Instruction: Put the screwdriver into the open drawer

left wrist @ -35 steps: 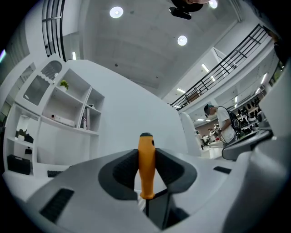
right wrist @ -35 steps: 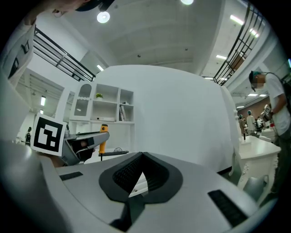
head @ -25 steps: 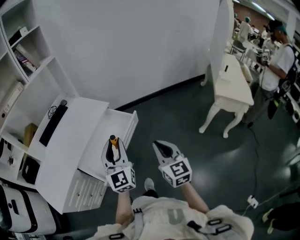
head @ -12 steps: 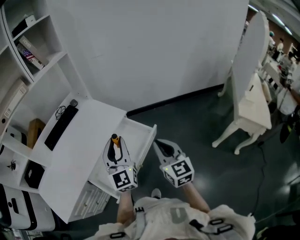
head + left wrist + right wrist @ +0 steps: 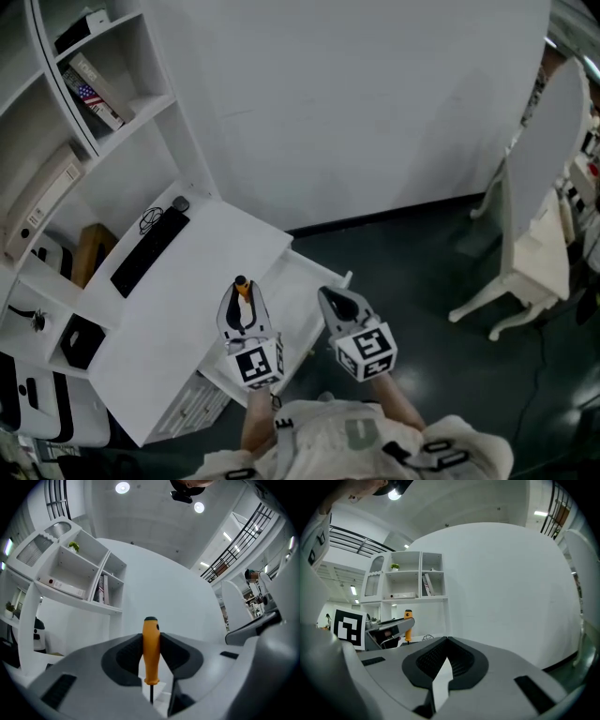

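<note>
Screwdriver [image 5: 241, 287] status: clamped upright in the left gripper [image 5: 242, 302], orange handle uppermost, thin shaft pointing down below the jaws. The jaws stand partly apart, and both pads press on the handle's sides. In the head view this gripper hangs above the line where the white desk [image 5: 178, 300] meets the open drawer [image 5: 302, 292], so the tool is held clear of the drawer, not in it. Right gripper [image 5: 339, 306]: just beside the left, over the drawer's front end, jaws brought together at the tips with nothing between them. Black keyboard [image 5: 148, 251] lies on the desk, well apart from both grippers. White shelf unit [image 5: 112, 141] stands behind the desk.
</note>
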The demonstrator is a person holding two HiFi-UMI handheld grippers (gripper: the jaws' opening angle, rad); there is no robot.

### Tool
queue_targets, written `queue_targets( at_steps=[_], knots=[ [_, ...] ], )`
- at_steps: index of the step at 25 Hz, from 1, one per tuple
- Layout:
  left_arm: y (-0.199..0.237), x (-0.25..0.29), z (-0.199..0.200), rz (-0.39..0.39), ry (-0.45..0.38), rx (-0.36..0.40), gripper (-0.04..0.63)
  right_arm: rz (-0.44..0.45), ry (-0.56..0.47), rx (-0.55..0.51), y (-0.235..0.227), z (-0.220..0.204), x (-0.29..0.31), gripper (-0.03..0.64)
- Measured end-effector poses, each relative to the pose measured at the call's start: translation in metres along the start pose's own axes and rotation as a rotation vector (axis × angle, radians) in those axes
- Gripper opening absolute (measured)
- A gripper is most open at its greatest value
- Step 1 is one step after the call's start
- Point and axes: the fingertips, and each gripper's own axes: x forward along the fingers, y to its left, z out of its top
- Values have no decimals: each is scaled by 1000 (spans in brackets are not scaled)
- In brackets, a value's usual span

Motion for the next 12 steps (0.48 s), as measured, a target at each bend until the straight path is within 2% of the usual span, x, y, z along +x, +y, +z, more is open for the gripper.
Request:
queue_targets(
  at_steps=[4, 8, 12],
  knots=[
    [14, -12, 4, 63, -1, 14, 117, 44, -8, 13, 10, 1, 9, 5],
    [32, -26, 4, 132, 1, 7, 117, 84, -14, -28, 22, 3, 18, 5],
    [48, -49, 1, 227, 23, 2, 117, 167, -30, -65, 38, 9, 25, 5]
  ],
)
